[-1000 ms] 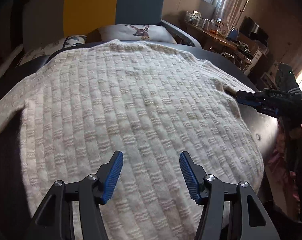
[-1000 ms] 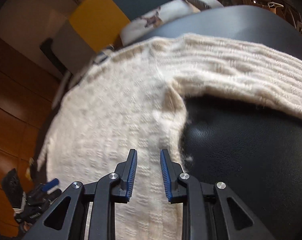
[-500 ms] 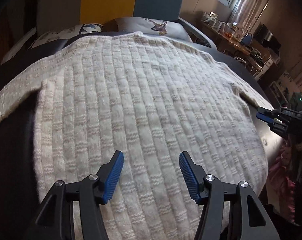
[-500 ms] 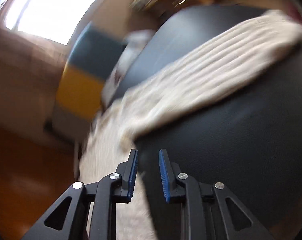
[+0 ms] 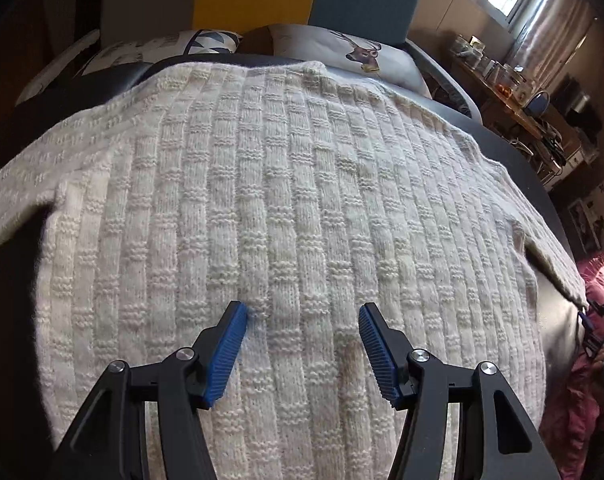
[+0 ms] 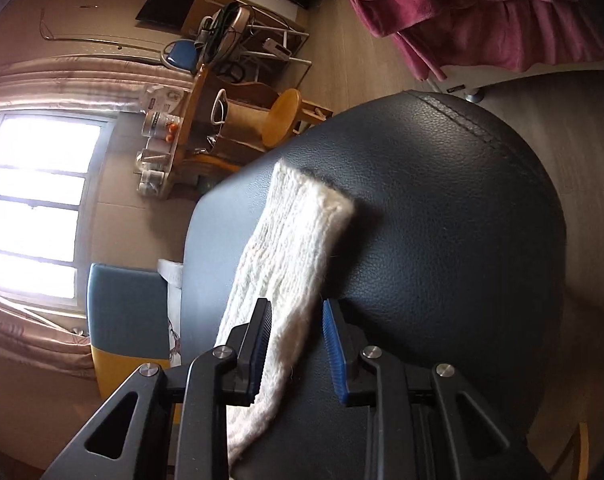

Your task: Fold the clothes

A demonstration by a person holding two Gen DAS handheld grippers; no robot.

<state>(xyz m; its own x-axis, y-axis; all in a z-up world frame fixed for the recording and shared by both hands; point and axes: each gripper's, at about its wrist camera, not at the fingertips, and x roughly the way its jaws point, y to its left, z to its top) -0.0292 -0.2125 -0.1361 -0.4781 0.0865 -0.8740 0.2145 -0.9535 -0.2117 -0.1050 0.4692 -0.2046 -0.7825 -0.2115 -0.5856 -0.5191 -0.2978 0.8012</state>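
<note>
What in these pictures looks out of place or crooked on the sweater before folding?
Nothing looks damaged or spilled. The cream sweater lies spread flat on the dark leather surface, with only slight puckering near the open left gripper. One sleeve stretches out straight, and the right gripper, open, straddles it.

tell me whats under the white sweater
The cream knit sweater lies spread on a black leather surface, which shows along its edges and beside the sleeve. Whatever lies beneath the sweater's middle is covered.
</note>
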